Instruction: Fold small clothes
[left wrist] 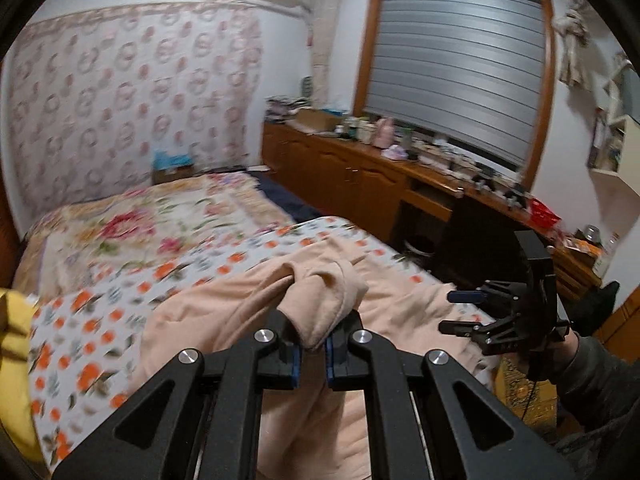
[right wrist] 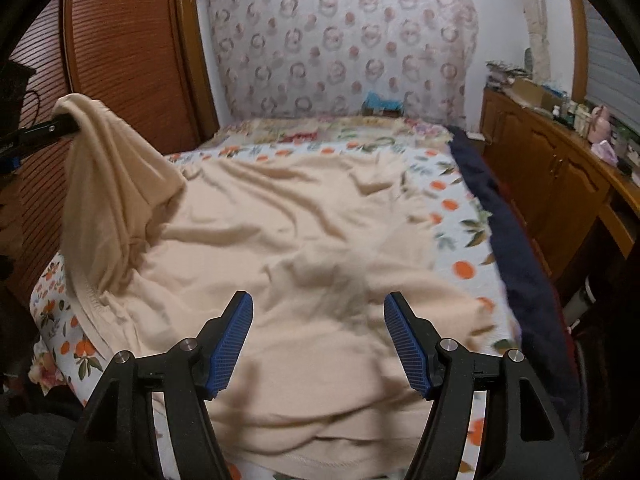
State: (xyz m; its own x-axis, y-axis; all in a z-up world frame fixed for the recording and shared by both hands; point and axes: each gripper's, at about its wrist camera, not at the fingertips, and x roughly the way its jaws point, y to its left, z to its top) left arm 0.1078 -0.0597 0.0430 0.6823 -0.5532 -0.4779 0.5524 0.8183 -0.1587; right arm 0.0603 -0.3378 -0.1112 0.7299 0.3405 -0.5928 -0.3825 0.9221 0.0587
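**Left clamps garment edge, right hovers apart**

Peach garment (right wrist: 288,220) lies spread and wrinkled across the bed (right wrist: 460,204), on an orange-and-leaf print sheet. One edge is lifted off the bed.

Left hand-held gripper (left wrist: 311,350): jaws closed together on a bunched fold of the peach garment; cloth rises up from between the blue pads (left wrist: 296,364) and drapes back down to the bed. In the right wrist view this same gripper (right wrist: 60,126) shows at far left, cloth hanging from it in a raised peak.

Right hand-held gripper (right wrist: 318,344): jaws wide apart, nothing between them, above the near part of the garment. Contact with cloth not clear. In the left wrist view it (left wrist: 456,312) sits at the right, fingers spread.

Dark blue cloth (right wrist: 520,264) runs along the bed's right edge. Wooden cabinet (left wrist: 360,176) with clutter under the window (left wrist: 460,72).
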